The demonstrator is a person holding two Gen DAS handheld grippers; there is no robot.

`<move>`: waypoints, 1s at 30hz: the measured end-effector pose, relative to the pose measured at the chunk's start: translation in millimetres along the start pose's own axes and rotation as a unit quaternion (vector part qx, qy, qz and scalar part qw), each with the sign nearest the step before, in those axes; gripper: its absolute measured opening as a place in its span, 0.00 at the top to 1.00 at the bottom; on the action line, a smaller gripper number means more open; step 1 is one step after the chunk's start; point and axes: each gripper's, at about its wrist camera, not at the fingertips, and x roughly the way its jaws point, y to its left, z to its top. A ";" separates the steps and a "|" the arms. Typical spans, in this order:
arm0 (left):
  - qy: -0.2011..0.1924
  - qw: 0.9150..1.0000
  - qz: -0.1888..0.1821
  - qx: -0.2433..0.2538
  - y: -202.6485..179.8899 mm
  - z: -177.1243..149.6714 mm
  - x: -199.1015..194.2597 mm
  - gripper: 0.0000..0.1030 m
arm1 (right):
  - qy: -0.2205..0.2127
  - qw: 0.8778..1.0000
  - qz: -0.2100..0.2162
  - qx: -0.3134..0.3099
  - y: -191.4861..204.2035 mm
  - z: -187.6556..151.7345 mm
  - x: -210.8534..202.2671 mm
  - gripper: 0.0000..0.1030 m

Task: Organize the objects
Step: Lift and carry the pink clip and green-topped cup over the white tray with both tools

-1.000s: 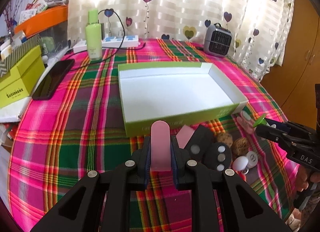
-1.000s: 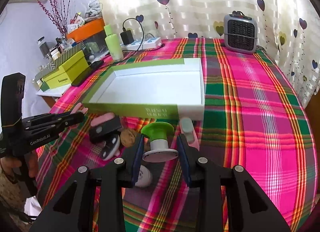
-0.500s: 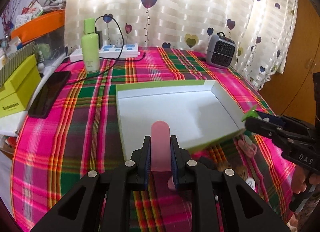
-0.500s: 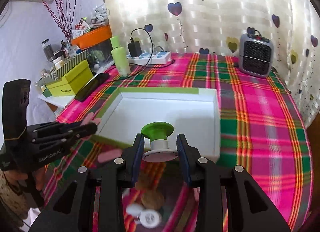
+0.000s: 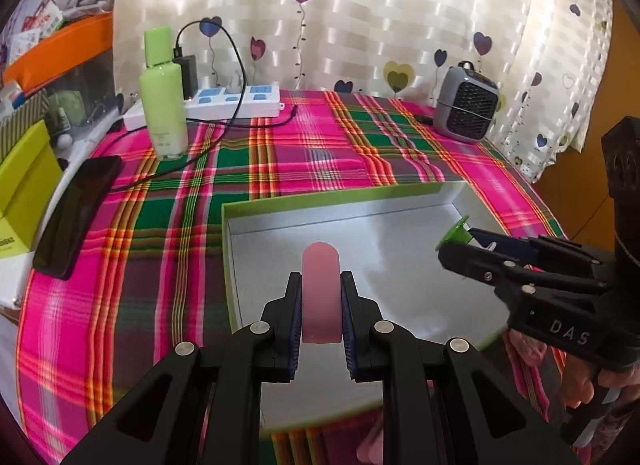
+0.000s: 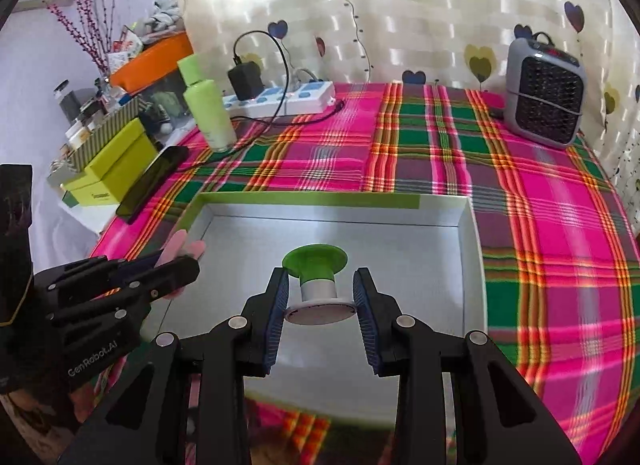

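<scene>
My left gripper (image 5: 321,285) is shut on a flat pink bar (image 5: 321,289) with a rounded end, held above the left part of a shallow box (image 5: 344,201) with a green rim and a white inside. My right gripper (image 6: 321,285) is shut on a small stamp-like piece (image 6: 316,277) with a green cap, white neck and round white base, held over the box (image 6: 474,241). The right gripper (image 5: 460,243) with the green cap also shows at the right of the left wrist view, and the left gripper (image 6: 188,255) with the pink bar at the left of the right wrist view.
A plaid cloth (image 5: 320,153) covers the table. At the back stand a green bottle (image 5: 162,97), a power strip (image 5: 236,101) with a black cable and a small grey heater (image 5: 466,109). A black phone (image 5: 76,209) and a lime box (image 6: 116,169) lie at the left.
Both grippers have moved forward from the loose small items in front of the box to above its white inside, each carrying its object. The small items have dropped out of view.
</scene>
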 end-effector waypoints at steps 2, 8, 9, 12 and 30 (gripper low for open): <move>0.005 1.000 -0.001 -0.005 2.6 3.5 6.9 0.84 | 0.006 1.000 -0.004 0.001 -0.5 4.4 8.5 0.66; 0.015 1.000 0.001 -0.004 7.8 14.2 25.7 0.84 | 0.015 1.000 -0.009 0.002 1.1 19.3 29.0 0.66; 0.017 1.000 0.002 -0.003 8.1 15.1 28.7 0.84 | 0.018 1.000 -0.011 0.001 1.6 21.1 32.4 0.66; 0.025 1.000 0.005 -0.005 10.4 17.8 38.7 0.84 | 0.023 1.000 -0.016 0.002 1.3 25.2 41.2 0.66; 0.030 1.000 0.008 -0.002 11.0 21.4 50.9 0.84 | 0.055 0.998 -0.025 0.018 -6.0 30.3 61.3 0.66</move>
